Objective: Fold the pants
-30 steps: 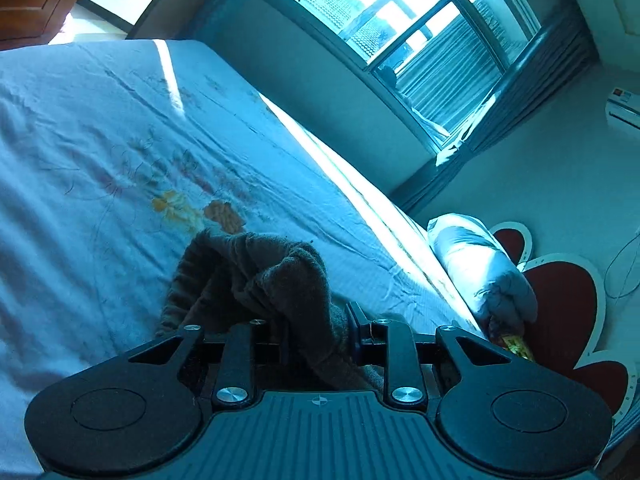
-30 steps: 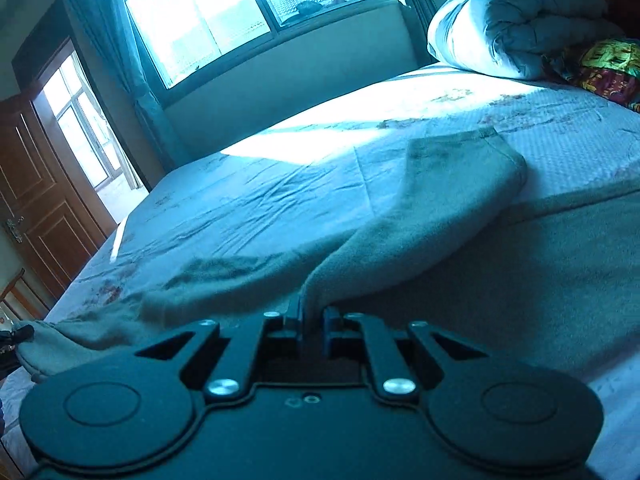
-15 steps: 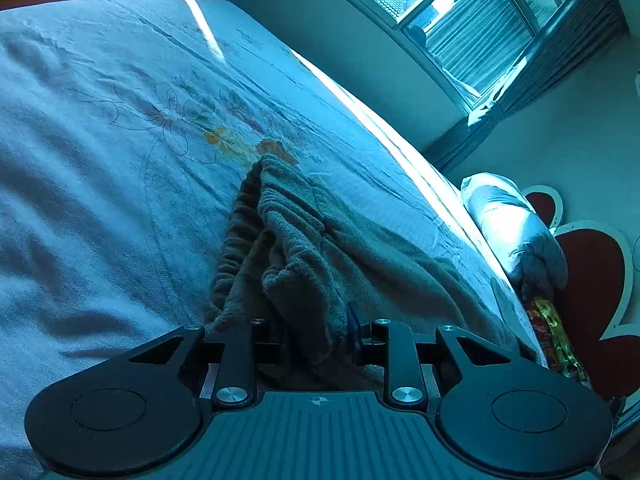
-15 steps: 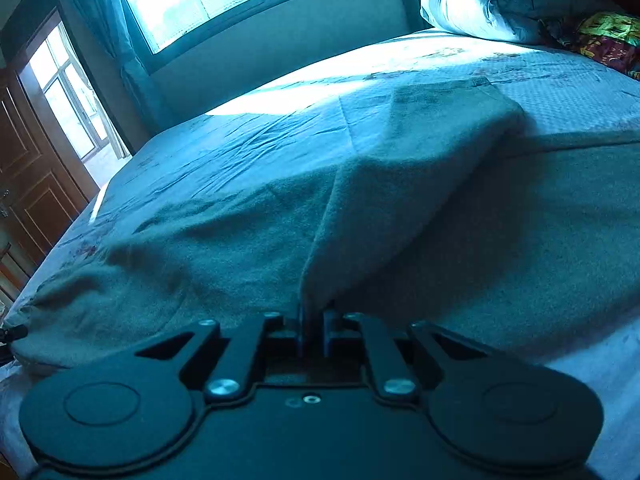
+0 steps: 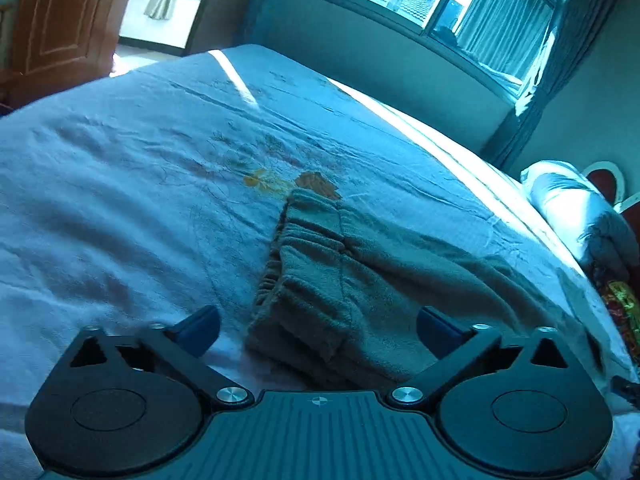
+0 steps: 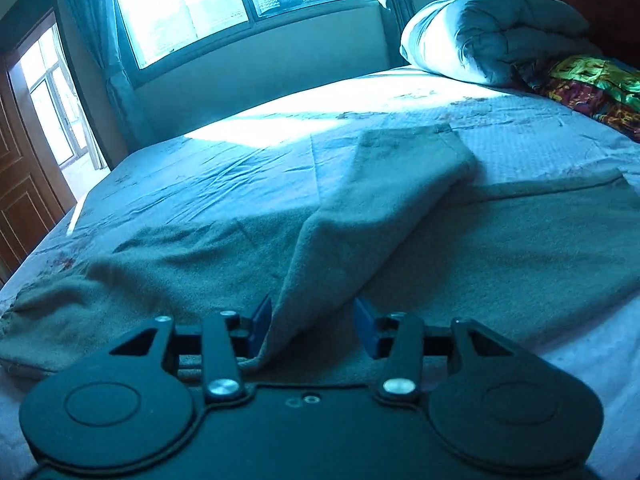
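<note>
Releasing step: pants [image 5: 360, 280] lie on the bed [image 5: 120, 200]; left gripper [image 5: 318, 326] jaws spread wide, right gripper [image 6: 312, 326] jaws just parted, cloth slack between. Next, a fresh fold edge is needed.

The wide pale-blue bedsheet [image 5: 120, 200] lies bare on the left wrist view's left and far side, giving open passage there. The grey fleece pants [image 5: 340, 280] spread low and flat across the middle, no barrier from above. At the head end, a rolled pale-blue quilt [image 6: 492, 36] and a bright patterned fabric bundle [image 6: 592, 84] block the way. A window wall [image 6: 260, 60] closes the far side.
</note>
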`<act>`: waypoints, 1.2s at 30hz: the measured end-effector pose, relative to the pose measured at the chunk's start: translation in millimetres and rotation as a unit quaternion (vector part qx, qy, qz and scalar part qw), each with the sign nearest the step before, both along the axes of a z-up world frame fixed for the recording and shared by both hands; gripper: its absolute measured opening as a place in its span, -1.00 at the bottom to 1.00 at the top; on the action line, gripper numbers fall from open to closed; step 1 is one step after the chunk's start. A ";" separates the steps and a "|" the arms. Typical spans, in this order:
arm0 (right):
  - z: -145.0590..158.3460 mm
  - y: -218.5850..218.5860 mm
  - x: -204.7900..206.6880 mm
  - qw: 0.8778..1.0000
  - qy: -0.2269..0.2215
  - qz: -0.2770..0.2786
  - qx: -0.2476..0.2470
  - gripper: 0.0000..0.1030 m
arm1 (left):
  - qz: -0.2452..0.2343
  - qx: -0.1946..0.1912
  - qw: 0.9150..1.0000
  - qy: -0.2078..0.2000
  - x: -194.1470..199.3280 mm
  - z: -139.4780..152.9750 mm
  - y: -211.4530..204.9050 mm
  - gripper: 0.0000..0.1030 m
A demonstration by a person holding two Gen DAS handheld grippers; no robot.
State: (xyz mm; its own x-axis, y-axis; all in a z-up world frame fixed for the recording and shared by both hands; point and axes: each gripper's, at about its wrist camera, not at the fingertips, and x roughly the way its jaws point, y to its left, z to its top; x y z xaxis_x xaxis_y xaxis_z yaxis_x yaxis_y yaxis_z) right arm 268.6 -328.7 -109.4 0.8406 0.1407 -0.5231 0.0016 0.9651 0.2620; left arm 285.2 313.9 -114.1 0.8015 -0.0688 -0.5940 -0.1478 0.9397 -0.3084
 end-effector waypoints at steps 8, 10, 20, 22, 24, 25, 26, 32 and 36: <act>20.0 1.5 8.1 0.997 -0.025 0.012 -0.066 -0.27 | 0.004 0.111 0.994 0.013 -7.0 16.7 -91.6 1.00; 21.0 10.9 20.9 0.996 -0.022 0.021 -0.090 -0.33 | 0.006 0.112 0.993 0.034 7.2 4.6 -120.6 1.00; 2.4 38.8 122.0 0.970 0.047 0.036 -0.235 -0.37 | 0.035 0.145 0.987 0.061 17.1 -24.2 -177.7 1.00; -0.9 33.2 122.5 0.966 0.049 0.031 -0.253 -1.00 | 0.028 0.138 0.988 0.062 17.6 -25.5 -174.4 1.00; 5.9 15.7 106.8 0.970 0.037 0.015 -0.240 -1.00 | 0.021 0.137 0.988 0.063 18.6 -25.9 -172.6 1.00; 10.1 7.8 96.9 0.972 0.028 0.006 -0.232 -1.00 | 0.020 0.136 0.988 0.064 19.8 -25.8 -172.9 1.00; 16.4 -5.6 79.8 0.976 0.019 -0.013 -0.217 -1.00 | 0.019 0.135 0.989 0.064 19.2 -25.6 -173.0 1.00; 3.3 -49.4 6.3 0.986 0.056 -0.040 -0.150 -1.00 | 0.018 0.130 0.990 0.060 15.6 -25.8 -171.5 1.00; 0.2 -69.6 -7.4 0.985 0.091 -0.081 -0.122 -1.00 | 0.018 0.123 0.990 0.063 14.2 -24.2 -168.0 1.00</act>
